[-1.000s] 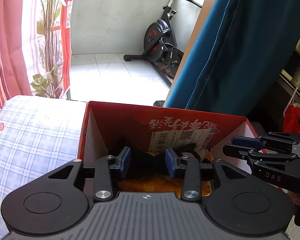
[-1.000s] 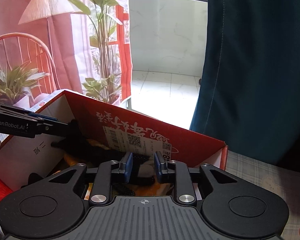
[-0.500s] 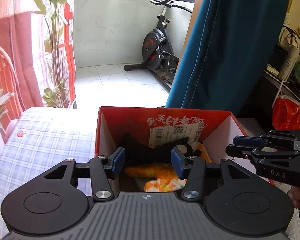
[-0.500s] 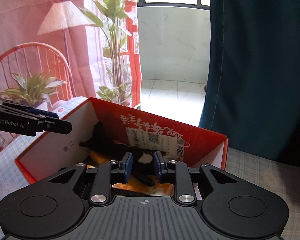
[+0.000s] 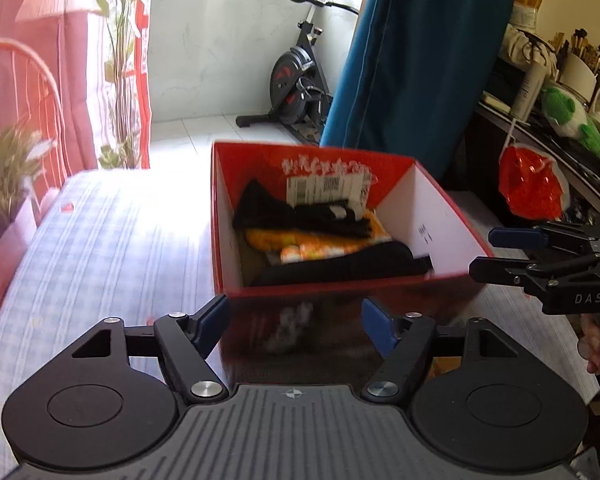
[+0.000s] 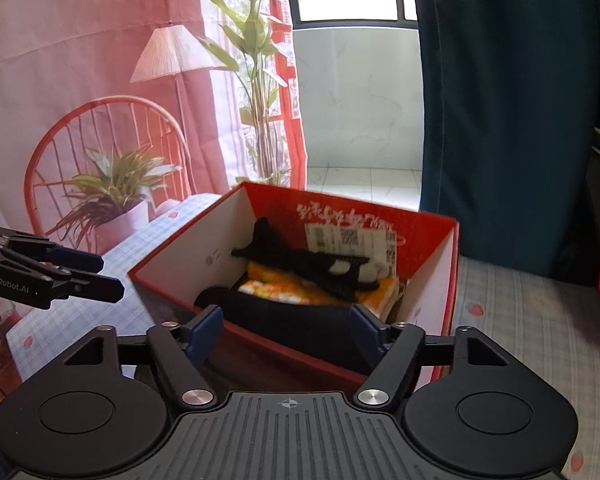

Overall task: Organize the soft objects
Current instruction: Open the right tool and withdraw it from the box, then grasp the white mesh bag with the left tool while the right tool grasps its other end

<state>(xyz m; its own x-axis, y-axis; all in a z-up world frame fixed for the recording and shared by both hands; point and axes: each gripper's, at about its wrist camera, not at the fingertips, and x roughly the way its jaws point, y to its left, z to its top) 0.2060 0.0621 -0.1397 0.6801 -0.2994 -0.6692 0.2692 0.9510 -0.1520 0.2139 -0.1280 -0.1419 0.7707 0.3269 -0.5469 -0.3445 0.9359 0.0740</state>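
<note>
Left wrist view: the red cardboard box (image 5: 332, 288) stands open-topped on the counter (image 5: 112, 248), which is covered with a pale blue checked cloth. Its long axis runs away from the camera toward the balcony, and its white inner walls flare outward toward the rim. Inside lie the soft items. A black knitted piece (image 5: 300, 216) lies across the far half, with its long axis crosswise to the box. An orange patterned cloth (image 5: 312, 242) sits beneath it. A black folded garment (image 5: 340, 266) lies crosswise against the near wall. A printed shipping label (image 5: 328, 186) is fixed to the far inner wall.

The left tongs (image 5: 296, 326) are level with the near wall of the box, just outside it. Their jaws are opening and nothing is between the blue pads. The right tongs (image 5: 496, 252) are beside the right rim of the box, likewise opening and empty.

Right wrist view: the right tongs (image 6: 286, 334) frame the near corner of the box (image 6: 436, 280). The left tongs (image 6: 100, 272) hang clear of its left wall.

Open counter lies to the left of the box. A teal curtain (image 5: 420, 60) hangs behind its far right corner. An exercise bike (image 5: 296, 80) stands on the balcony floor beyond.
</note>
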